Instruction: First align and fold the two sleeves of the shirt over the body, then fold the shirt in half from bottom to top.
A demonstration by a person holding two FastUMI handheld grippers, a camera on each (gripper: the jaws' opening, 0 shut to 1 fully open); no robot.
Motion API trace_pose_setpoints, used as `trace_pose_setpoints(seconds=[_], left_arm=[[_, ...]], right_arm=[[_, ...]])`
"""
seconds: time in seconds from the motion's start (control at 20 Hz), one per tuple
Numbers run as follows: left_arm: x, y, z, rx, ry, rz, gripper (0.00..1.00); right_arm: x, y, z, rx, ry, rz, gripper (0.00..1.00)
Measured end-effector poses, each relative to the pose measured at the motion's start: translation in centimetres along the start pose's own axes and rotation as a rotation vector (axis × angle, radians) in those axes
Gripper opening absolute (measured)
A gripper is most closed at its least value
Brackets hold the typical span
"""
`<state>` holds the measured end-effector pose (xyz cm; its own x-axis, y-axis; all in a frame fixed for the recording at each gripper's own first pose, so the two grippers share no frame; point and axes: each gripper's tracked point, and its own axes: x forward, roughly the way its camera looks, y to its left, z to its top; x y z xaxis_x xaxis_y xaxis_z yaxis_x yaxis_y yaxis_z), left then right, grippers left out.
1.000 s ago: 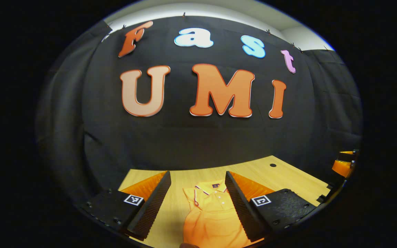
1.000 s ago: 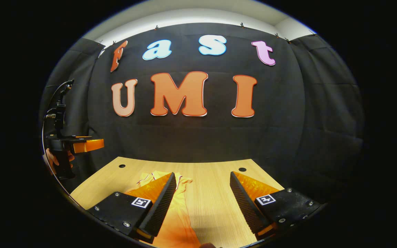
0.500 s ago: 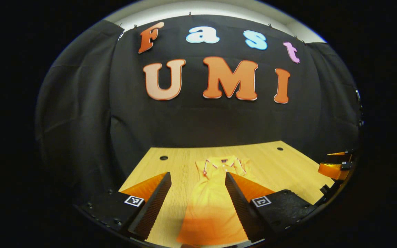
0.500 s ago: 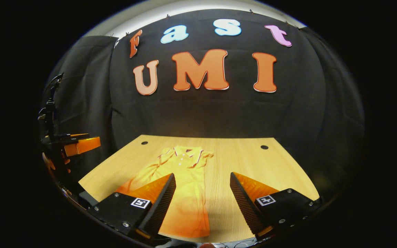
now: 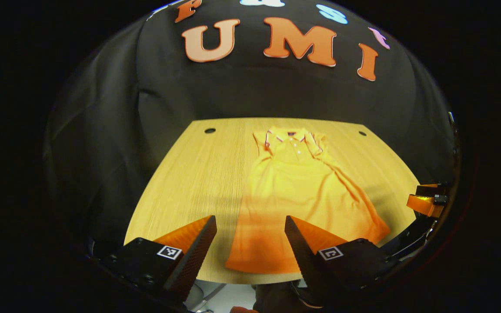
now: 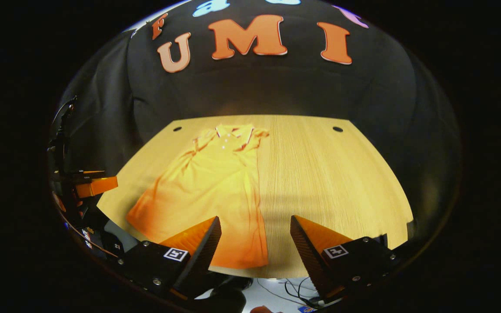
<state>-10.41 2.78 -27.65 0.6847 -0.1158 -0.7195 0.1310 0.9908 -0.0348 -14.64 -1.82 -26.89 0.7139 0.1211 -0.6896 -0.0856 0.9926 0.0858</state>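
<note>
An orange short-sleeved polo shirt lies flat on the light wood tabletop, collar toward the far black cloth wall. The left tool and right tool hover above the near edge, both spread wide, gripping nothing. No readable label on the shirt.

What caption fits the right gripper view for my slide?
Open right claw hovers above an orange shirt lying flat on a wooden table.

Left gripper with black screwed body, square black-and-white markers, ribbed fingers, right gripper alike
</note>
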Motion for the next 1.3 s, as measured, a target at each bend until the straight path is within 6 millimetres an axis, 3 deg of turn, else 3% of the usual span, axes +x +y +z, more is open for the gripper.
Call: trace_pose_setpoints(seconds=[0.2, 0.4, 0.5, 0.65, 0.75, 0.9, 1.0, 1.1, 1.2, 1.25, 1.3], left_arm=[[2.8, -1.5, -3.1, 0.055, 0.124, -0.031, 0.99], [4.3, -0.7, -8.0, 0.095, 0.269, -0.051, 0.98], [5.3, -0.5, -9.4, 0.087, 0.333, -0.048, 0.99], [6.9, -0.5, -10.1, 0.081, 0.397, -0.056, 0.98], [7.7, -0.4, -10.5, 0.076, 0.434, -0.052, 0.99], [7.6, -0.8, -11.7, 0.065, 0.475, -0.067, 0.99], [7.3, -1.0, -11.2, 0.082, 0.481, -0.078, 0.98], [7.3, -1.4, -11.3, 0.085, 0.496, -0.085, 0.88], [7.5, -2.5, -11.2, 0.085, 0.498, -0.116, 0.67], [7.4, -2.7, -11.1, 0.061, 0.499, -0.115, 0.39], [7.4, -2.7, -11.0, 0.062, 0.510, -0.109, 0.11]], right_arm=[[1.3, 0.6, -3.7, 0.023, 0.114, 0.014, 0.98], [2.7, 0.9, -6.4, -0.013, 0.222, 0.004, 0.98], [3.3, 1.1, -7.6, -0.006, 0.270, 0.014, 0.98], [4.2, 0.1, -8.8, 0.007, 0.328, -0.028, 0.98], [4.7, 0.8, -9.0, 0.066, 0.350, -0.006, 0.98], [5.6, 1.0, -10.2, 0.062, 0.417, -0.004, 0.98], [5.9, 1.4, -10.6, 0.072, 0.437, 0.006, 0.96], [6.2, 1.5, -10.7, 0.058, 0.449, -0.002, 0.87], [6.2, 0.9, -10.8, -0.002, 0.471, -0.029, 0.75], [6.3, 0.3, -10.9, -0.013, 0.475, -0.057, 0.57], [6.5, 0.1, -10.7, 0.007, 0.465, -0.071, 0.45]])
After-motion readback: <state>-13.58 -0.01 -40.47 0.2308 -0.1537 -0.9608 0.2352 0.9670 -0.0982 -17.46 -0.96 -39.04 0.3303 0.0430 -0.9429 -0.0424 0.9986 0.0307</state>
